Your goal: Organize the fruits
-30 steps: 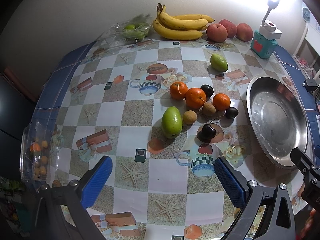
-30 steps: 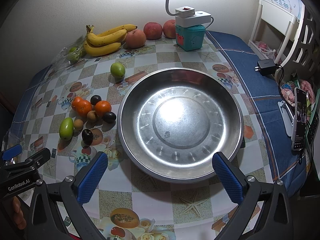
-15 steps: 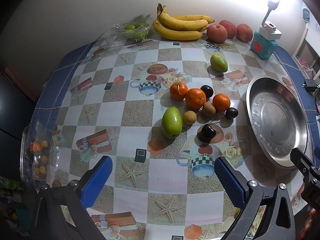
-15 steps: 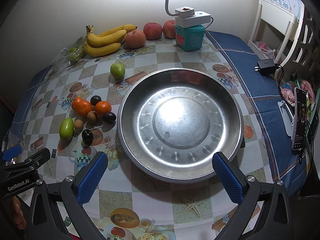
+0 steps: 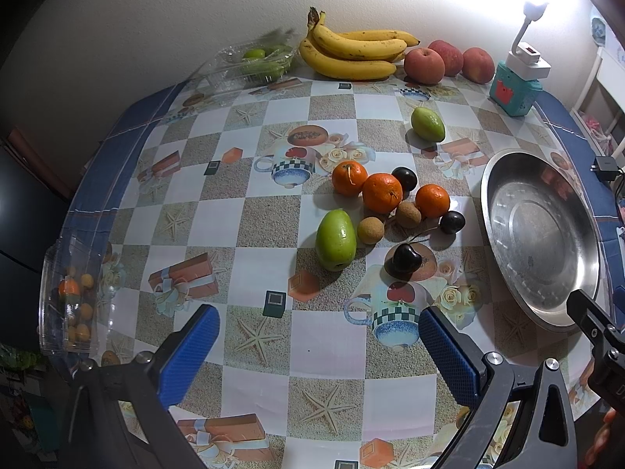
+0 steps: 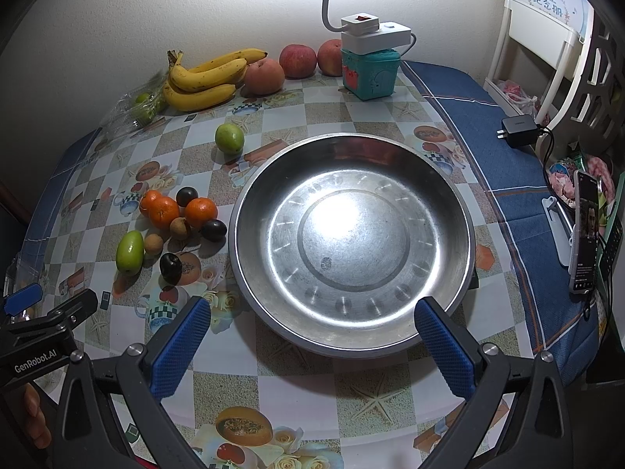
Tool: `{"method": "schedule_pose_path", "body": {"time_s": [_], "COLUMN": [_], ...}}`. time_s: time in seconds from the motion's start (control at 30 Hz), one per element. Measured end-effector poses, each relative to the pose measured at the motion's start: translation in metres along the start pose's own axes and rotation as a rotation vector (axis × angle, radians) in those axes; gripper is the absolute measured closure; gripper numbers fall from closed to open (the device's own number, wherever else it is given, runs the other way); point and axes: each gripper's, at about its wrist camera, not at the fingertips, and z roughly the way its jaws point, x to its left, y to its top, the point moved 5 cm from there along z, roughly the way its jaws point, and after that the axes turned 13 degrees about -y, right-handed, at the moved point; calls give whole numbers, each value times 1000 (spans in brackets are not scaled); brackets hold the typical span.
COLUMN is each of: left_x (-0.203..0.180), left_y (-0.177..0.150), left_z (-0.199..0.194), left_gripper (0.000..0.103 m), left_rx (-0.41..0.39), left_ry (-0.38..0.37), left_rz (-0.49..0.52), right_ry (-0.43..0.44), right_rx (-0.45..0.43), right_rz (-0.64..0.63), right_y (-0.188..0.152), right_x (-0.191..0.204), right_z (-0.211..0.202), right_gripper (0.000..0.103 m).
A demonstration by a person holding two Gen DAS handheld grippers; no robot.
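While both tongs gape empty — left tongs (image 5: 314, 346) facing oranges (image 5: 382, 192), right tongs (image 6: 312, 342) over metal basin (image 6: 449, 211)

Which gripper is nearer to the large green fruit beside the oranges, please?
Left. The left gripper hangs open just short of the green fruit; the right gripper hangs open at the steel basin, farther away.

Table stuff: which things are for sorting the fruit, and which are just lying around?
For the job:
metal bowl
oranges
green mangoes
dark plums
bananas
apples

Lying about:
lamp
teal box
charger
phone
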Motion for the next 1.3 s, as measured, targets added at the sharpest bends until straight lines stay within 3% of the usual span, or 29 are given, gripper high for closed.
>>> {"method": "schedule_pose_path", "body": {"time_s": [0.7, 0.9, 1.1, 1.3], "left_x": [0, 10, 22, 39], "left_y": [2, 12, 30, 41], "left_z": [-1, -11, -15, -11], "left_gripper": [0, 0, 0, 0], "left_rx": [-10, -81, -127, -136], "left_ry": [-26, -114, -278, -273], "left_rz": [-16, -63, -102, -29], "right_ry": [6, 77, 171, 233], "right_rx": [6, -14, -61, -23], "right_rz": [-5, -62, -169, -242], "right_y": [0, 3, 14, 14], "right_x": [2, 19, 58, 94], "right_z": [1, -5, -18, -5], "right_gripper": [0, 0, 0, 0]}}
